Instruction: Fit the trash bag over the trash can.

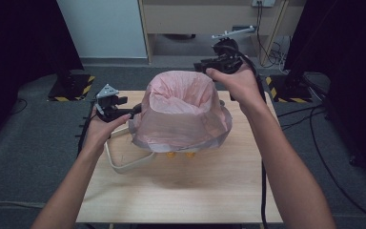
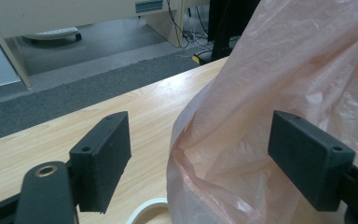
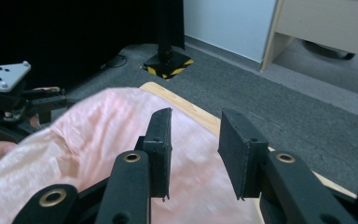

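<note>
- My left gripper [image 1: 120, 106] has its jaws wide open. In the left gripper view a fold of the pink bag [image 2: 279, 93] lies between them, but the pads do not press on it.
- My right gripper [image 1: 205, 65] has its jaws partly open, with a narrow gap. In the right gripper view nothing is between them; the bag [image 3: 98, 149] lies below and behind them.
- I can read no brand, label or writing on the bag, on the grippers or on the table [image 1: 209, 191].
- The bag stands on the table, pulled over a bin whose body I cannot see, and its mouth is open at the top. Two small orange feet [image 1: 181, 154] show under its lower edge.
- My left gripper is at the bag's left side, low, close to the table. My right gripper is above the far right rim of the bag.
- A cream ring [image 1: 124, 160] lies on the table just beside the bag, near my left hand [image 1: 101, 131].
</note>
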A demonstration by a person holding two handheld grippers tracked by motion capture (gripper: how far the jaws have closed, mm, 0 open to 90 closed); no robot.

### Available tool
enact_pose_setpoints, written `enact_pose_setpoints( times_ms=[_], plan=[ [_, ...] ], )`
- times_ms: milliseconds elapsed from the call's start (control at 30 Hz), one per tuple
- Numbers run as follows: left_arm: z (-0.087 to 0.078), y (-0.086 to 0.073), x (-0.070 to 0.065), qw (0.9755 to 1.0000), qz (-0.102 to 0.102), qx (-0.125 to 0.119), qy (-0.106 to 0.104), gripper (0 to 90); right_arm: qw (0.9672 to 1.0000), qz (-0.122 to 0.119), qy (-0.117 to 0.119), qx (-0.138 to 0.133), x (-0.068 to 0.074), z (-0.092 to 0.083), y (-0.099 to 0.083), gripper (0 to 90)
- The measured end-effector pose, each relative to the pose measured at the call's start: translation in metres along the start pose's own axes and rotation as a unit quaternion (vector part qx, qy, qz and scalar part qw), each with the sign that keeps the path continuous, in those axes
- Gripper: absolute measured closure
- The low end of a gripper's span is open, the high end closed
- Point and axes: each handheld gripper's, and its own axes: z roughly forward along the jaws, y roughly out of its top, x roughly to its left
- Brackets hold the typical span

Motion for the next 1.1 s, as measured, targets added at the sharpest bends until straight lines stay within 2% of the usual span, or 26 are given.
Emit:
enact_pose_setpoints(
  times_ms=[300,533,700,833,1000,1100],
  plan=[
    [-0.003,-0.001,-0.003,1.0000,0.002,0.001,-0.003,20.6,0.9995,-0.019,0.023,0.004,0.028,0.030,0.020,64.4],
    [-0.007,0.000,0.000,1.0000,-0.002,-0.005,-0.003,20.8,0.9991,-0.022,0.036,0.007,0.040,0.050,0.027,64.5],
    [-0.005,0.000,0.001,1.0000,-0.007,-0.001,-0.006,20.9,0.9987,-0.021,0.046,0.008,0.047,0.063,0.030,65.1],
    [-0.003,-0.002,-0.003,1.0000,0.002,0.006,-0.004,20.8,0.9983,-0.027,0.049,0.013,0.051,0.073,0.026,65.7],
    [-0.005,-0.002,-0.005,0.9999,0.003,0.009,-0.008,20.7,0.9978,-0.025,0.059,0.016,0.056,0.081,0.019,67.1],
    [-0.005,-0.003,-0.005,0.9999,0.004,0.009,-0.003,20.8,0.9976,-0.025,0.062,0.018,0.057,0.083,0.014,67.8]
  ],
)
